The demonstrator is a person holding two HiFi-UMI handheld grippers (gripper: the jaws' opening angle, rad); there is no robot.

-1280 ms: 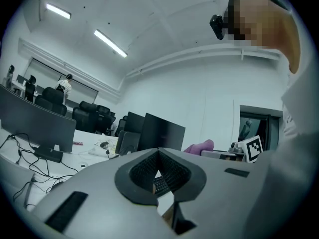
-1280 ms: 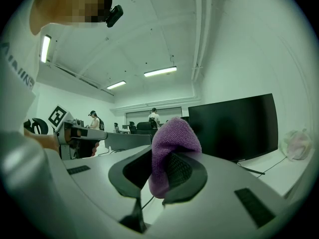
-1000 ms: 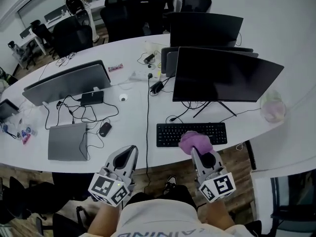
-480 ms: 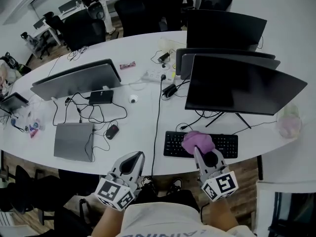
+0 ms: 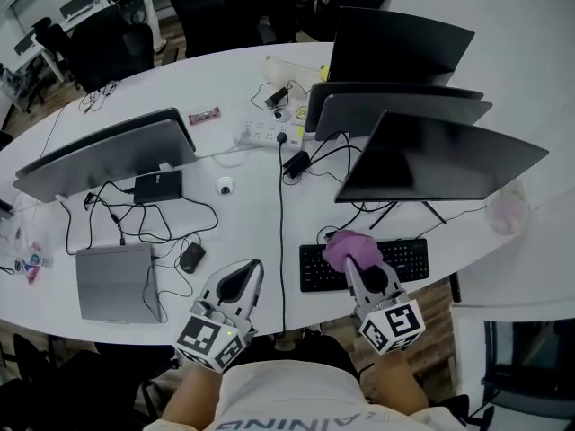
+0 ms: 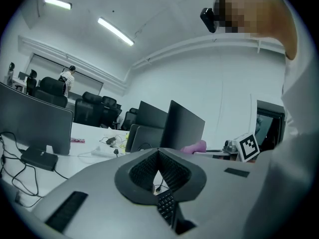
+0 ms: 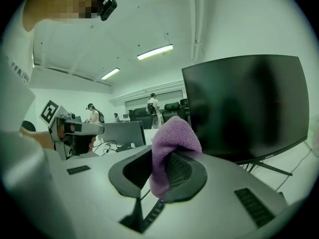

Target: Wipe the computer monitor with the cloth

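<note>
Two hand-held grippers are recorded, both placed with reference to the black keyboard [image 5: 409, 257] on the white desk [image 5: 243, 209]. The right gripper [image 5: 359, 272] is held over the keyboard's near edge, its jaws clamped on a purple cloth [image 5: 350, 248]. The cloth is bunched above the jaw tips and lies over the keyboard's middle-left keys. In the right gripper view the cloth [image 7: 172, 133] is seen pinched between the ribbed pads of the right gripper [image 7: 162, 159], with one fold hanging below them. The left gripper [image 5: 250, 269] is held left of the keyboard. In the left gripper view the left gripper [image 6: 158, 151] is shown with its jaw tips pressed together and nothing held between them. The dark monitor [image 5: 440, 160] is stood directly behind the keyboard, screen unlit, apart from the cloth; it fills the right of the right gripper view [image 7: 249, 108]. A black mouse [image 5: 190, 257] and a closed grey laptop [image 5: 112, 281] are noted well left of the keyboard.
</note>
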